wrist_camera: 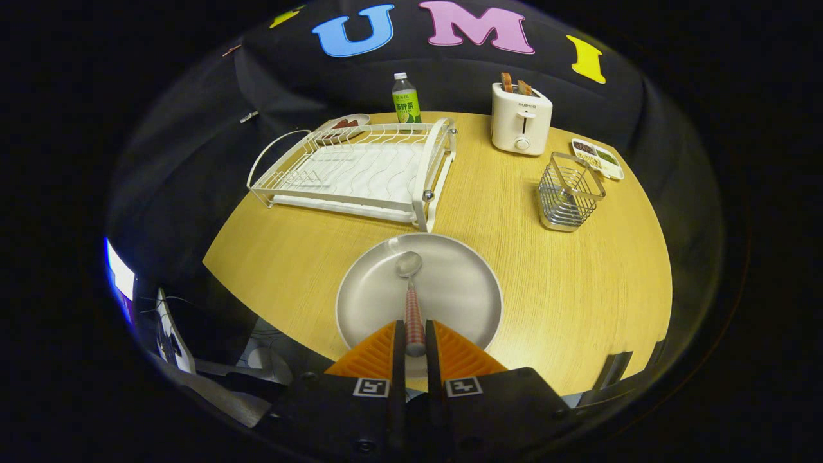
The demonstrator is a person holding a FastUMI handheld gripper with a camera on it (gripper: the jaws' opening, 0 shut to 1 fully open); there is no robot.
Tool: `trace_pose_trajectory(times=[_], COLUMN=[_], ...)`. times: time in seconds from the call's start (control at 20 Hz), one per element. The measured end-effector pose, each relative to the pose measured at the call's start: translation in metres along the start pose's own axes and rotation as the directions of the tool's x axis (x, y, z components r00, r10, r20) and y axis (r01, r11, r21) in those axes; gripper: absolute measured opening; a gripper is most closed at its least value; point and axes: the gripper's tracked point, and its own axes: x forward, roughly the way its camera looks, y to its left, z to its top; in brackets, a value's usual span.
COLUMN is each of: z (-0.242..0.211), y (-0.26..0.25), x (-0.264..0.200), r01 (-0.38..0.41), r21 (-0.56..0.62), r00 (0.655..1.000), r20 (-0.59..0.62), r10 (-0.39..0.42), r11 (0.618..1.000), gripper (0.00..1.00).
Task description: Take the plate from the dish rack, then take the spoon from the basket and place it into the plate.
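Metal spoon with checked red handle [411, 292]: lower centre, handle clamped between gripper [415, 337] jaws, bowl over round grey metal plate [463, 296]. White wire dish rack [353, 173]: upper left. Wire basket [569, 191]: upper right. All on round wooden surface [578, 283].

The gripper [415, 334] has a dark, blocky body carrying two ridged, wedge-shaped fingers [370, 357] set close together, a square black-and-white marker at each base (dark screws dot the housing below).
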Motion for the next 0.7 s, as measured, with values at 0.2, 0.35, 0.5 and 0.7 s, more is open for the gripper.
trace_pose_trajectory(times=[0.2,0.35,0.5,0.7], z=[-0.009,-0.008,-0.006,0.017], y=[-0.006,-0.007,-0.008,-0.008], x=[0.001,0.000,-0.002,-0.014], r01=[0.018,0.021,0.023,0.032], r21=[-0.021,-0.016,-0.008,-0.013], r00=[1.000,1.000,1.000,0.998], r20=[-0.013,-0.006,-0.001,0.050], r10=[-0.018,-0.021,-0.023,-0.032], r11=[1.000,1.000,1.000,0.999], gripper=[0.55,0.92,0.96,0.97])
